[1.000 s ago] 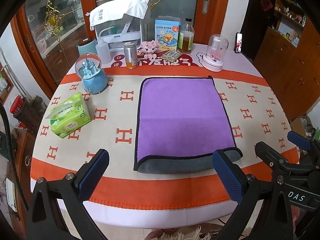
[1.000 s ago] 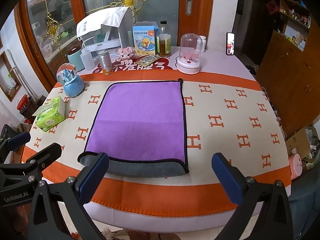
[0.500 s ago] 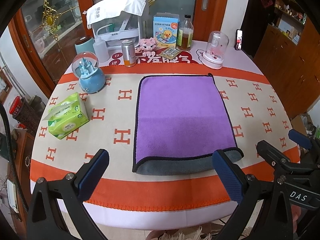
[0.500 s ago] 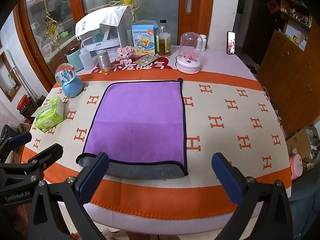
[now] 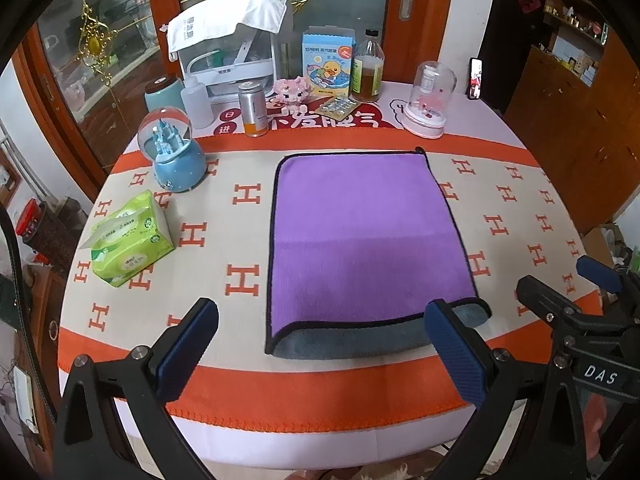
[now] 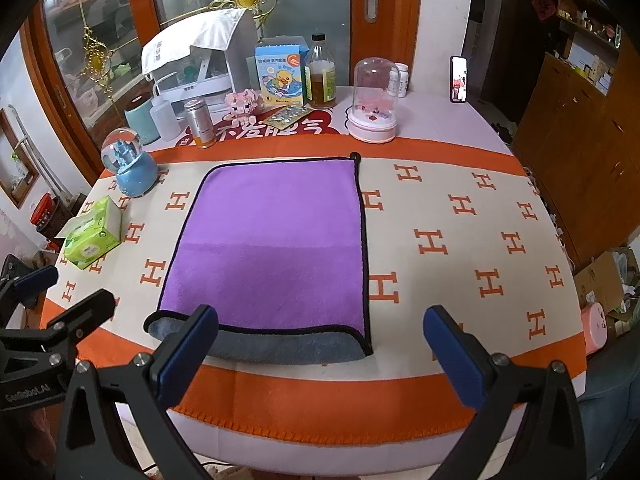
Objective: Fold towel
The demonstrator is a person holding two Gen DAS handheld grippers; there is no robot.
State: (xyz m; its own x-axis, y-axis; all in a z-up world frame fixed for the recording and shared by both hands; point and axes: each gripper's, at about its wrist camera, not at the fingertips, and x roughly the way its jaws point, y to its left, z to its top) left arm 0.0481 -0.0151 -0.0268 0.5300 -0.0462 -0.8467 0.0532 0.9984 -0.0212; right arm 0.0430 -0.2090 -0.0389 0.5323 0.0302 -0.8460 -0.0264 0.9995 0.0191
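A purple towel (image 5: 364, 236) with black trim lies flat on the round table, folded so its grey underside (image 5: 352, 342) shows as a strip along the near edge. It also shows in the right wrist view (image 6: 276, 248). My left gripper (image 5: 320, 354) is open and empty, held above the table's near edge just short of the towel. My right gripper (image 6: 320, 354) is open and empty, near the towel's near right corner. Each gripper shows at the edge of the other's view.
A green tissue pack (image 5: 128, 240) and a blue snow globe (image 5: 174, 156) stand left of the towel. Bottles, a can (image 5: 253, 110), a box, a glass dome (image 5: 430, 100) and a covered appliance line the table's far side. A cabinet stands at right.
Both grippers have drawn back slightly toward the near side; the towel looks a little farther away. The towel lies unchanged and both grippers stay open.
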